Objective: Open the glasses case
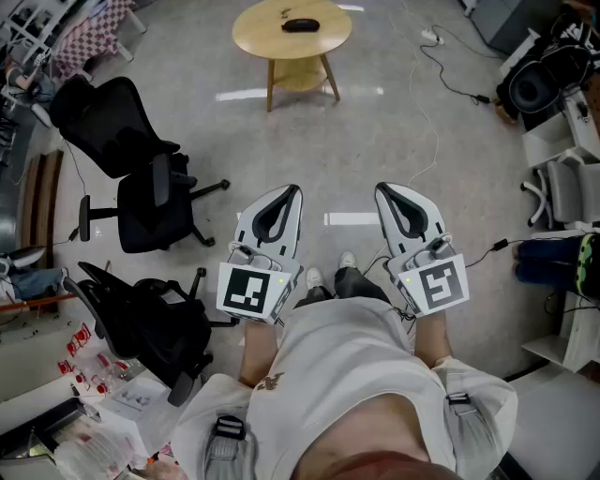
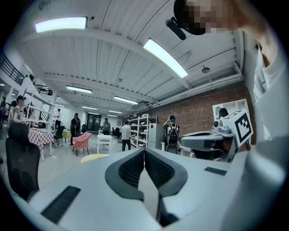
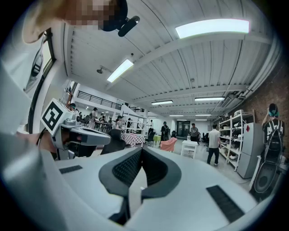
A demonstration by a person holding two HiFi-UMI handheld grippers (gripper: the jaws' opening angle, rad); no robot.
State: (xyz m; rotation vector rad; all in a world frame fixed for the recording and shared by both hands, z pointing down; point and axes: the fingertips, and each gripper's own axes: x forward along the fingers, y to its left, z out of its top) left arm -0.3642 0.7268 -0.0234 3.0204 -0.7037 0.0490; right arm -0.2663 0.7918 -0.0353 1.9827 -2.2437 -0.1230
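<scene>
A dark glasses case lies on a round wooden table far ahead on the grey floor. Both grippers are held level in front of the person's body, well short of the table. The left gripper is shut with nothing between its jaws, and the left gripper view shows its ribbed pads pressed together. The right gripper is also shut and empty, with its pads meeting in the right gripper view. The yellow table top shows small and distant beyond the left jaws.
Two black office chairs stand at the left. A cable runs over the floor at the right, near white furniture. A desk with papers is at the lower left. People stand in the far hall.
</scene>
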